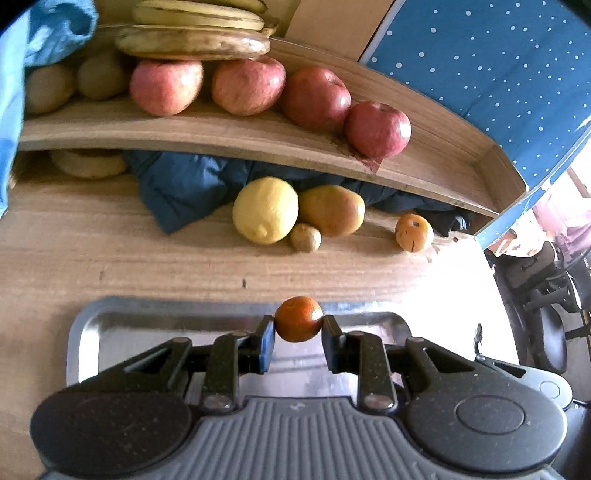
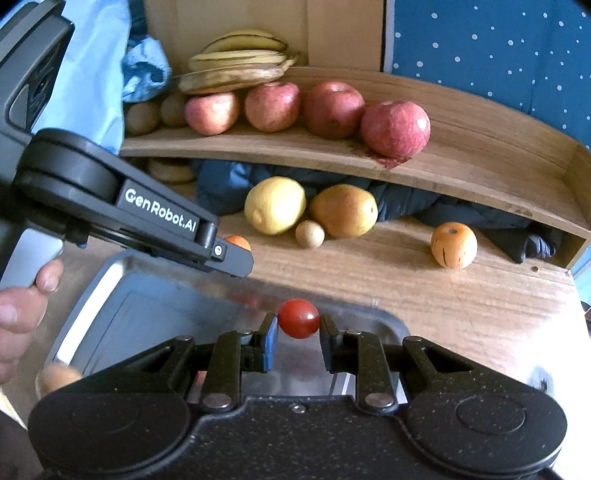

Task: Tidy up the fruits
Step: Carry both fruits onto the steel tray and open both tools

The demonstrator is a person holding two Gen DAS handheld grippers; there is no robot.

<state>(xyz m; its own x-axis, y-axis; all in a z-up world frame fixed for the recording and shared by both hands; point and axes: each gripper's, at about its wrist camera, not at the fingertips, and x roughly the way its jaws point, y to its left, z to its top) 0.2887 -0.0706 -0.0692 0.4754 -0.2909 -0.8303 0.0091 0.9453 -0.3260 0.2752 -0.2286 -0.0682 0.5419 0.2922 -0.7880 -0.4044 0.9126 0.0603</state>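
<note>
The left claw pinches a small round orange tangerine between its blue-padded fingertips at lower centre of the left wrist view, above the far rim of a shiny rectangular steel tray on the pale wooden worktop. The right claw grips a small glossy red cherry tomato at lower centre of its own view, also over the tray. Higher in the frame a curved wooden shelf carries four red apples, brown kiwis at upper left and yellow bananas on top. Below the shelf, on the worktop, a yellow lemon, a yellow-brown pear and a small brown round fruit sit clustered; an orange scarred fruit sits apart to their right.
</note>
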